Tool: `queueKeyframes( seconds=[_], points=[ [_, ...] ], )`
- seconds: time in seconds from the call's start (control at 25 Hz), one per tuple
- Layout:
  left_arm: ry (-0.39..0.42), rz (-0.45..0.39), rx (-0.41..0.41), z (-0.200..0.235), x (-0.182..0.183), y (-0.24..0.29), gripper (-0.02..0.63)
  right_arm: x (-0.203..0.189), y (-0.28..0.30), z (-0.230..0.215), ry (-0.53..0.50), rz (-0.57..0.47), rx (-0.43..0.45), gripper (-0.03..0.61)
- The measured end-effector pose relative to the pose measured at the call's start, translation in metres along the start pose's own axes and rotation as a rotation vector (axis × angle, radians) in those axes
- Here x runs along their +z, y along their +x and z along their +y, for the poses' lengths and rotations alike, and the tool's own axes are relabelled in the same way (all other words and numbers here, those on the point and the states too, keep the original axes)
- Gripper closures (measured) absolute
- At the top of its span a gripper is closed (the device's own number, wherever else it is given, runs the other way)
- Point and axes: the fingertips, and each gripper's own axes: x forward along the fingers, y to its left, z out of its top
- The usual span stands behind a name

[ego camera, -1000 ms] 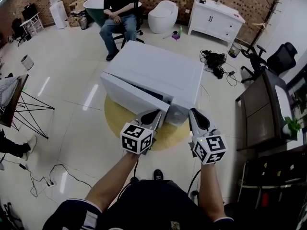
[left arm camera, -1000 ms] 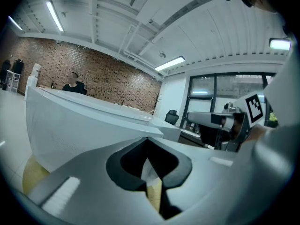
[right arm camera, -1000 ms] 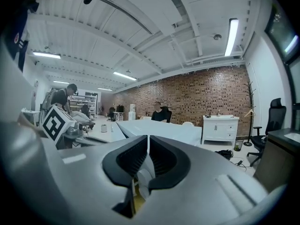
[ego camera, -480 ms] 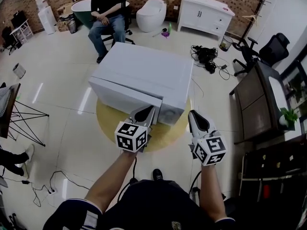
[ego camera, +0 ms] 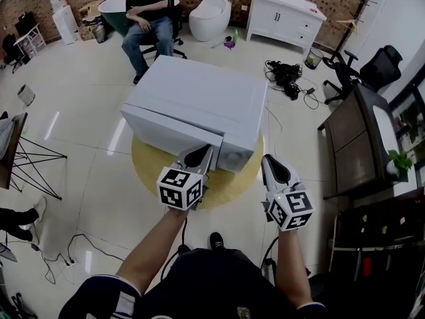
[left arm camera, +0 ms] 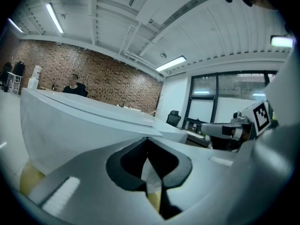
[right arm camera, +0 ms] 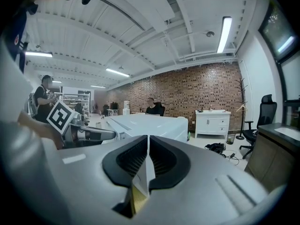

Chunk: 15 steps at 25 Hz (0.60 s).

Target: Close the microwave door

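Your left gripper (ego camera: 198, 154), jaws clenched and empty, meets the microwave door (ego camera: 166, 135), seemingly near flush. Press squarely until latched. Your right gripper (ego camera: 269, 162) is likewise clenched and idle.

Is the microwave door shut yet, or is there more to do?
Nearly done. The door lies almost flat against the microwave, with only a thin dark gap at its right end. The left gripper, jaws together, has its tip at the door. What is probably left is one last push. The right gripper waits nearby, jaws together and empty.
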Motion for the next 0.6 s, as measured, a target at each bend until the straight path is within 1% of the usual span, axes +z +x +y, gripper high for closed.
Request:
queueKeyframes(
  seconds=[0.2, 0.32, 0.48, 0.6],
  points=[
    [-0.039, 0.006, 0.011, 0.003, 0.001, 0.007, 0.601, -0.006, 0.000, -0.011, 0.014, 0.003, -0.008, 0.563],
    [-0.020, 0.024, 0.027, 0.007, 0.004, 0.018, 0.601, -0.007, 0.003, -0.016, 0.025, 0.000, -0.006, 0.566],
    [-0.020, -0.002, 0.038, 0.004, 0.004, 0.018, 0.601, 0.000, 0.003, -0.017, 0.016, -0.006, 0.015, 0.568],
    [-0.018, -0.001, 0.031, 0.005, 0.005, 0.018, 0.601, 0.002, 0.009, -0.014, 0.016, -0.014, 0.036, 0.568]
  ],
)
